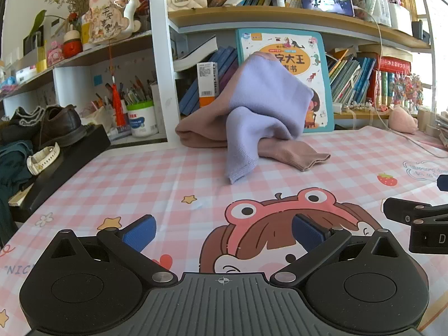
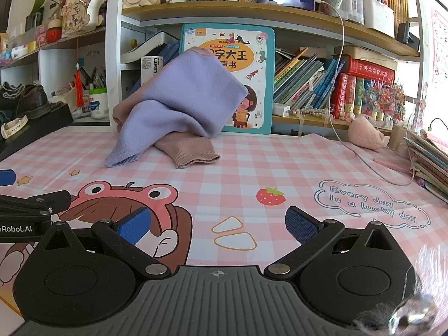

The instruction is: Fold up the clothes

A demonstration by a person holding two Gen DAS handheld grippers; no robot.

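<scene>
At the back of the pink checked tablecloth [image 1: 156,173], against the shelf unit, we see the sweater [image 1: 268,98] heaped in a mound, its lavender body propped up against a children's book [image 1: 288,56] standing behind it. Its long axis runs roughly left to right along the shelf front. A lavender sleeve [image 2: 126,151] hangs down towards us and to the left, cuff on the cloth; a dusty-pink sleeve [image 2: 190,151] lies flat beneath it, cuff pointing right and slightly forward. Our left gripper [image 1: 224,233] and right gripper [image 2: 218,225] both hover over the printed cartoon, well short of the garment, blue pads spread wide, nothing between them.
</scene>
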